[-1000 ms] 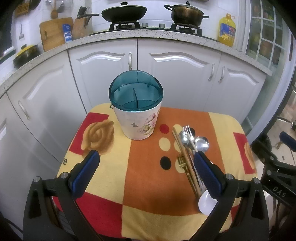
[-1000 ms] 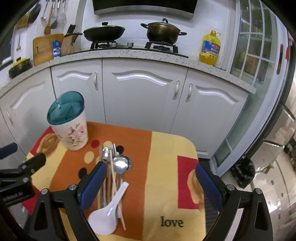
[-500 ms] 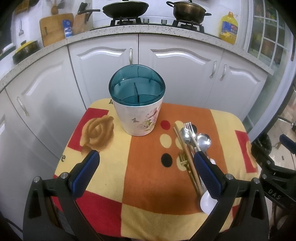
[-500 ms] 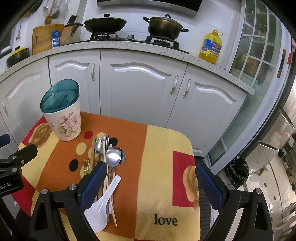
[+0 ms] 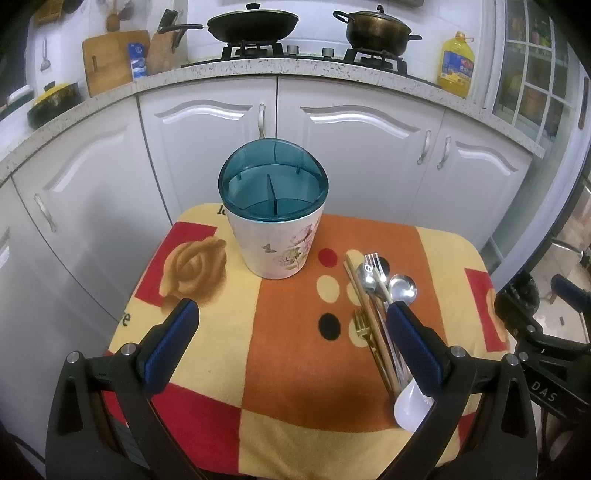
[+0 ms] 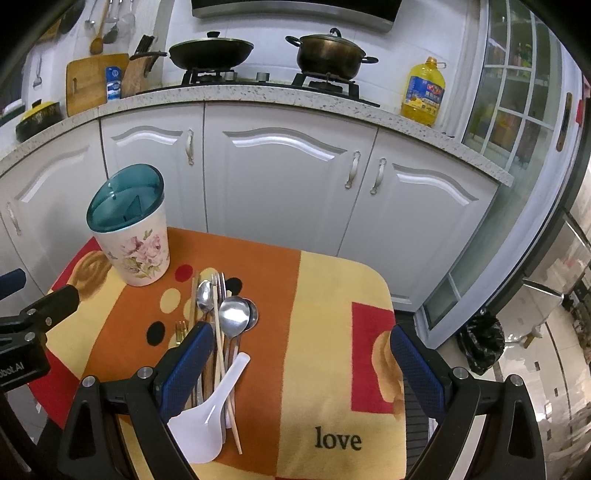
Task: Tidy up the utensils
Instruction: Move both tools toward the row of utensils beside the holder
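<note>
A floral utensil holder (image 5: 276,236) with a teal divided top stands at the back of a small table; it also shows in the right wrist view (image 6: 130,236). A pile of utensils lies to its right: steel spoons (image 5: 402,287), a steel fork (image 5: 373,263), a gold fork (image 5: 362,326), wooden chopsticks (image 5: 364,306) and a white plastic spoon (image 6: 207,417). My left gripper (image 5: 291,343) is open and empty above the table's front. My right gripper (image 6: 301,360) is open and empty, its left finger over the pile.
The table wears a cloth of orange, yellow and red patches (image 6: 325,332). White kitchen cabinets (image 5: 351,155) stand close behind it. A counter above holds a wok (image 5: 253,23), a pot (image 5: 376,31) and an oil bottle (image 6: 423,92). A black bin bag (image 6: 482,341) sits on the floor at the right.
Both grippers have pulled back and risen a little, so the table sits lower in view. Holder and utensils have not moved. Both grippers stay open.
</note>
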### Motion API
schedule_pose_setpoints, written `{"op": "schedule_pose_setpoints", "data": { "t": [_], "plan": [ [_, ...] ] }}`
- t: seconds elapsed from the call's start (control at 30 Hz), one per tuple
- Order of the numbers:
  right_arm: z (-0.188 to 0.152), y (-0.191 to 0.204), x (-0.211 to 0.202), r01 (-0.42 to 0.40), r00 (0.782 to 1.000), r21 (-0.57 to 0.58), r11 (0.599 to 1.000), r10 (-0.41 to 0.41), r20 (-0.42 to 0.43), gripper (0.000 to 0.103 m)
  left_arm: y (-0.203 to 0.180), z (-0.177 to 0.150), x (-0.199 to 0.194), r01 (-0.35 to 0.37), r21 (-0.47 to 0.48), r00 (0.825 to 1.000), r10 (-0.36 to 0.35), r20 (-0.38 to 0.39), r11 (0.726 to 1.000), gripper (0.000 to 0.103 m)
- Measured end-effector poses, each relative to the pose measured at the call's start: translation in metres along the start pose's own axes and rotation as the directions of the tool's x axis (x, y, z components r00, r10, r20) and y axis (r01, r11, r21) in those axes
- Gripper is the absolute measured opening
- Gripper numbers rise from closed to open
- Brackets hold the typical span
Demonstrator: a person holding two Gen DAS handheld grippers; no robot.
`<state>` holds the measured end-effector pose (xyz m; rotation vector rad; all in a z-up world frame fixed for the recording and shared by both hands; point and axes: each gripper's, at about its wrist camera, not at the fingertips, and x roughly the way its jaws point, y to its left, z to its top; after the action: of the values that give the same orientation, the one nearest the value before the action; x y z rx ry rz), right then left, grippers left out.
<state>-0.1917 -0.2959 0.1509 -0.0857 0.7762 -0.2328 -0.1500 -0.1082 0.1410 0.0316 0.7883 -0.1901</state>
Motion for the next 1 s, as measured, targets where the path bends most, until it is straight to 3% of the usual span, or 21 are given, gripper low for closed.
{"op": "schedule_pose_setpoints", "data": {
  "t": [0.43, 0.7, 0.83, 0.93, 1.0],
  "plan": [
    [0.001, 0.002, -0.003, -0.022, 1.000, -0.005, 1.000, 0.022, -0.001, 0.096, 0.000, 0.000, -0.001, -0.004, 0.000, 1.000, 0.004, 0.007, 1.000, 0.102],
    [-0.002, 0.000, 0.005, -0.075, 0.997, 0.003, 0.997, 0.076, -0.031, 0.096, 0.000, -0.001, 0.004, 0.003, 0.006, 1.000, -0.003, -0.013, 1.000, 0.102],
    [-0.012, -0.008, 0.020, -0.164, 0.983, 0.040, 0.986, 0.166, -0.078, 0.096, 0.006, -0.003, 0.015, 0.044, 0.005, 0.998, -0.043, -0.040, 0.999, 0.102],
    [-0.027, -0.018, 0.038, -0.256, 0.954, 0.110, 0.960, 0.270, -0.130, 0.091, 0.012, -0.006, 0.025, 0.043, 0.013, 0.998, -0.042, -0.050, 0.999, 0.100],
    [-0.036, -0.021, 0.051, -0.296, 0.934, 0.158, 0.942, 0.320, -0.160, 0.081, 0.012, -0.007, 0.034, 0.048, 0.022, 0.996, -0.047, -0.075, 0.999, 0.097]
  ]
}}
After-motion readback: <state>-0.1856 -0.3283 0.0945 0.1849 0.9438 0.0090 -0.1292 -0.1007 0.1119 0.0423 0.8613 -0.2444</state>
